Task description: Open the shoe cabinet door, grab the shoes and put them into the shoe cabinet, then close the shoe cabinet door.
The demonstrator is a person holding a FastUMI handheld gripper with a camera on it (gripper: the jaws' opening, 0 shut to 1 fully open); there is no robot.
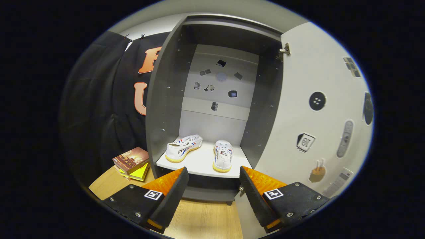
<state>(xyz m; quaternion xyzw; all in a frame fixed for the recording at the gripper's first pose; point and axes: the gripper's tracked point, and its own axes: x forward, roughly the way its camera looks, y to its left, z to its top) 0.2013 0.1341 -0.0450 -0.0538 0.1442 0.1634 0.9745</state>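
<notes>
Gripper: the gripper point(214, 189) sits at the bottom middle of the frame. Its two fingers are spread wide apart and hold nothing.
Shoe cabinet: the dark grey shoe cabinet point(159, 99) stands tall in the middle of the frame, just beyond the fingers. It is open.
Cabinet door: the white cabinet door point(298, 109) is swung out to the right side of the frame. Small picture stickers point(317, 101) are stuck on its inner face.
Shelf: a white shelf point(202, 162) runs across the low part of the cabinet, a little above the fingertips.
Left shoe: a white sneaker point(183, 147) with blue and red stripes lies on the left part of the shelf, turned sideways.
Right shoe: a second white sneaker point(222, 155) stands on the right part of the shelf, its heel toward the gripper. The two shoes are near each other but do not touch.
Back wall: the light grey back panel point(219, 83) inside the cabinet has little stickers too.
Table: a light wooden table point(202, 219) lies under the fingers, at the bottom of the frame.
Books: a small stack of books point(132, 163) rests on the table at the lower left, just beside the cabinet.
Room: black cloth point(99, 99) hangs on the left side of the frame.
</notes>
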